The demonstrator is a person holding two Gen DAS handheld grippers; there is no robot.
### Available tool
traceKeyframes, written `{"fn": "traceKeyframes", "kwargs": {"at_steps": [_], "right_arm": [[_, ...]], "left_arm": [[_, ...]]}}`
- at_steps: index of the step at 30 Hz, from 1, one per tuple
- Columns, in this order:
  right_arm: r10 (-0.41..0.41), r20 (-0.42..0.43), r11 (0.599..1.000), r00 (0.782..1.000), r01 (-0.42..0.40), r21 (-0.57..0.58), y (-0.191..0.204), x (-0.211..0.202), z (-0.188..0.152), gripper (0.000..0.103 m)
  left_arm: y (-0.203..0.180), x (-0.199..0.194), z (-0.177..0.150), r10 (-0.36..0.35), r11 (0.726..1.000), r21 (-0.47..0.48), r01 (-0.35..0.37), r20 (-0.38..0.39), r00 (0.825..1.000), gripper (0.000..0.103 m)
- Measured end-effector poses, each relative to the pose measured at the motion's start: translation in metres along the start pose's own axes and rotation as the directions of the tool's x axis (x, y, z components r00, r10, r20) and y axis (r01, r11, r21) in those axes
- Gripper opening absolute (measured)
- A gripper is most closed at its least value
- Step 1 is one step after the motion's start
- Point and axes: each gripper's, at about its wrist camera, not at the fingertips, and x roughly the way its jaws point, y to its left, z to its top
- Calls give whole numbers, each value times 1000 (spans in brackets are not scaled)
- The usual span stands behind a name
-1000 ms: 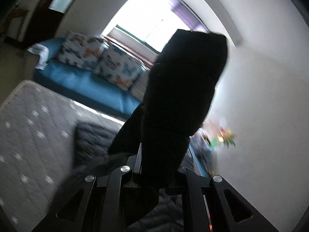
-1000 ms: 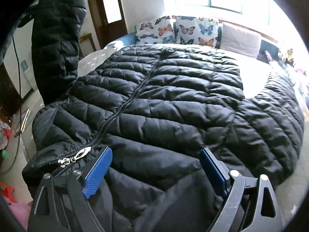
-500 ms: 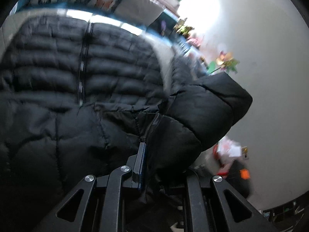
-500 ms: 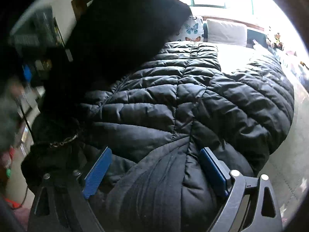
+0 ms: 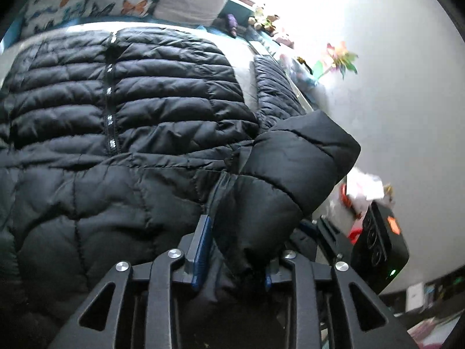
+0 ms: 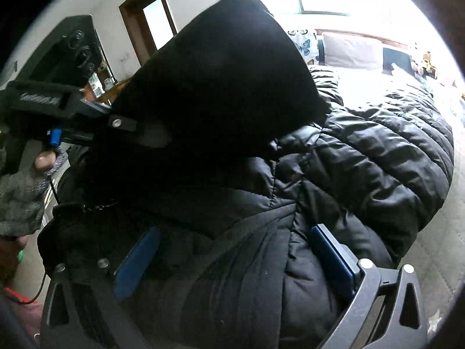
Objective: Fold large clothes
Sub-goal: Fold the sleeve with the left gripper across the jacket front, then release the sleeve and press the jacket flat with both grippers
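- Folding sleeve [image 5: 293, 157] over jacket [image 5: 122, 110], which lies flat on bed [image 5: 248, 67], filling centre and left of left wrist view.
- Left gripper [image 5: 232, 250]: jaws clenched on sleeve's cuff end, bottom centre.
- Right gripper [image 6: 232, 258]: jaws spread wide, pads either side of bulging jacket fabric at lower centre, not pinching.
- Sleeve also looms dark in upper centre of right view [image 6: 226, 87].
- Tip, my judgement: carry cuff twd zipper [image 5: 110, 93], lay flat w/o twist, release only once it rests.
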Motion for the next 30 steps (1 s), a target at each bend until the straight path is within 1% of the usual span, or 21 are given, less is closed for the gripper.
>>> {"fn": "traceKeyframes", "kwargs": {"at_steps": [2, 3, 5, 6, 8, 9, 10, 11, 13, 15, 16, 18, 20, 22, 23, 24, 26, 28, 30], "right_arm": [[-6, -3, 1000, 1000, 6, 12, 0, -4, 2, 103], [-8, -7, 1000, 1000, 8, 17, 0, -6, 3, 103], [-21, -12, 999, 1000, 21, 30, -1, -15, 4, 103], [-23, -9, 999, 1000, 24, 39, -3, -19, 5, 103], [-30, -2, 997, 1000, 30, 66, -7, -29, 5, 103], [-36, 0, 996, 999, 36, 75, -8, -32, 6, 103], [-45, 3, 995, 999, 44, 87, -10, -35, 7, 103], [-49, 9, 994, 999, 48, 99, -12, -38, 9, 103], [-68, 17, 991, 998, 66, 112, -12, -42, 13, 103], [-105, 15, 989, 994, 102, 110, -12, -48, 17, 103], [-115, 16, 988, 993, 113, 108, -13, -49, 20, 103], [-136, 31, 986, 990, 132, 105, -15, -58, 19, 103], [-139, 65, 986, 988, 132, 103, -18, -69, 24, 103], [-135, 105, 988, 985, 126, 88, -12, -73, 30, 103], [-119, 124, 991, 985, 110, 75, -7, -76, 35, 103], [-93, 138, 994, 986, 85, 62, -2, -76, 39, 103], [-44, 143, 999, 989, 40, 32, 10, -68, 49, 103], [-15, 128, 1000, 992, 16, -11, 23, -55, 58, 103], [14, 105, 999, 994, -9, -48, 35, -39, 67, 103]], "left_arm": [[-5, -5, -2, 19, 999, 44, -19, -5, 1000, 35], [-5, -8, -3, 21, 999, 47, -21, -11, 1000, 35], [-2, -15, -5, 11, 999, 53, -10, -16, 1000, 35], [-2, -17, -7, 2, 998, 58, -2, -7, 1000, 37], [1, -21, -9, -9, 998, 69, 9, 6, 1000, 53], [2, -20, -10, -23, 997, 70, 23, 7, 1000, 72], [2, -24, -12, -39, 997, 71, 38, 15, 999, 80], [2, -25, -13, -51, 996, 75, 49, 20, 999, 80], [4, -27, -14, -78, 995, 70, 77, 2, 997, 80], [6, -35, -16, -106, 992, 63, 106, -7, 994, 80], [8, -43, -16, -109, 992, 65, 109, 2, 994, 80], [17, -69, -14, -103, 993, 59, 100, 50, 993, 80], [33, -96, -11, -95, 995, 24, 93, 101, 990, 80], [57, -126, -9, -61, 997, -29, 66, 159, 985, 80], [69, -141, -10, -30, 998, -50, 40, 190, 981, 80], [87, -156, -9, 19, 997, -76, -1, 225, 974, 80], [117, -176, -10, 100, 989, -133, -67, 261, 960, 80], [154, -189, -16, 174, 969, -218, -116, 270, 947, 80], [178, -192, -22, 188, 957, -267, -114, 267, 945, 80]]}}
